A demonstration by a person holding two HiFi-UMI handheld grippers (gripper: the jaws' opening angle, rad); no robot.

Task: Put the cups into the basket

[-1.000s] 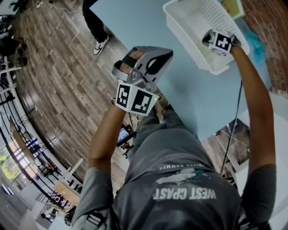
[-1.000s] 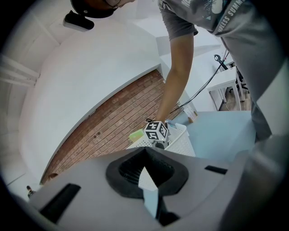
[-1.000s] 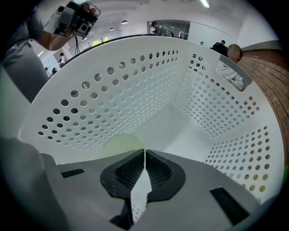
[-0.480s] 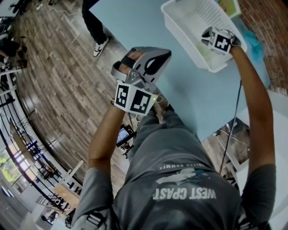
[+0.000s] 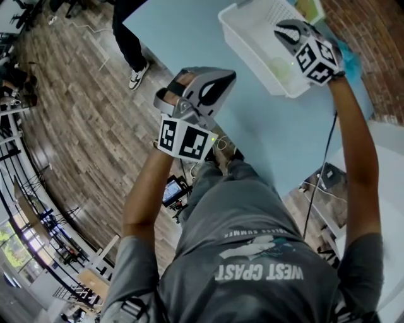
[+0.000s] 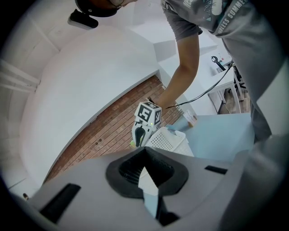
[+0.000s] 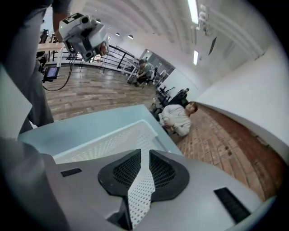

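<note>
A white slatted basket (image 5: pixel 235 33) stands on the light blue table (image 5: pixel 189 31). Inside it lies a pale green cup (image 5: pixel 278 67), blurred. My right gripper (image 5: pixel 285 26) hovers above the basket's right part, clear of the cup, its jaws a little apart with nothing between them. In the right gripper view the basket (image 7: pixel 104 139) shows through the narrow gap of that gripper (image 7: pixel 145 152). My left gripper (image 5: pixel 225 80) hangs at the table's near edge, shut and empty. Its tips (image 6: pixel 144 150) meet, and beyond them are the basket (image 6: pixel 170 140) and the right gripper (image 6: pixel 138 135).
A person's legs and shoe (image 5: pixel 140 63) stand on the wooden floor beside the table's far left. A teal cloth (image 5: pixel 353 60) and a small box (image 5: pixel 312 9) lie past the basket. Someone sits against the brick wall (image 7: pixel 178 119). A cable (image 5: pixel 319 183) trails from my right arm.
My right gripper has risen out of the basket and tipped its marker cube toward me. The left gripper has stayed almost still.
</note>
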